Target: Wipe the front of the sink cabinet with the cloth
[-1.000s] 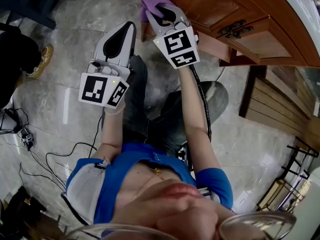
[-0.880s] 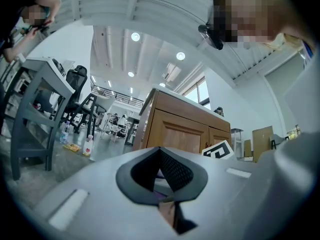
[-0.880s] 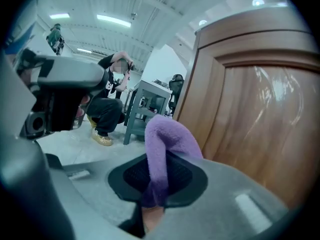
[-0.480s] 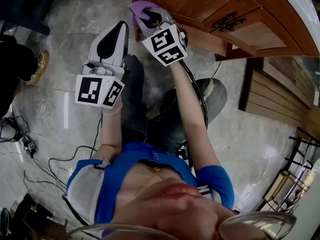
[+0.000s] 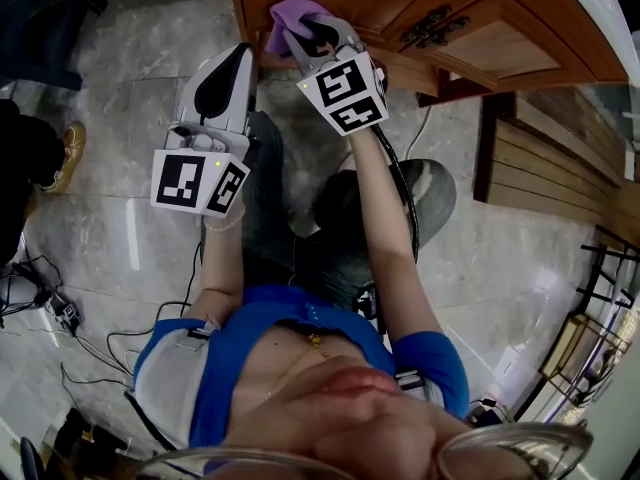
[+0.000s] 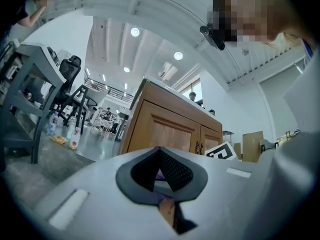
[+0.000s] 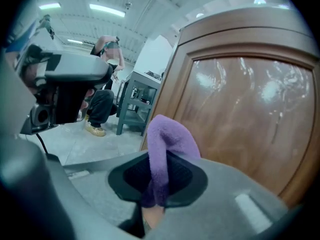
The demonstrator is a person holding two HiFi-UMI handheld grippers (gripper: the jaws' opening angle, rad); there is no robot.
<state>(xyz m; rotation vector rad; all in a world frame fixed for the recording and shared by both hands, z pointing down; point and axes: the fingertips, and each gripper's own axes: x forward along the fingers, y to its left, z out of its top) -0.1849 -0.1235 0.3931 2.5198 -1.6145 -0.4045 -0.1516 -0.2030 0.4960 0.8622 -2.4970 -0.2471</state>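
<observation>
- The cloth (image 7: 167,139) looks soft, light and floppy, best gripped by a bunched fold.
- The right gripper (image 5: 312,30) has its jaws clamped on it, at the cabinet (image 7: 240,109) door's left edge.
- The left gripper (image 5: 238,63) has its jaws together, empty.
- The wood is glossy, and the floor (image 5: 110,208) is polished stone.

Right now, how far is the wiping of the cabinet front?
Done: the cloth is gripped by the right gripper. In hand: it is held at the left edge of a cabinet door; contact is unclear. Left: the doors show no wiped trace, so likely most of the front.
</observation>
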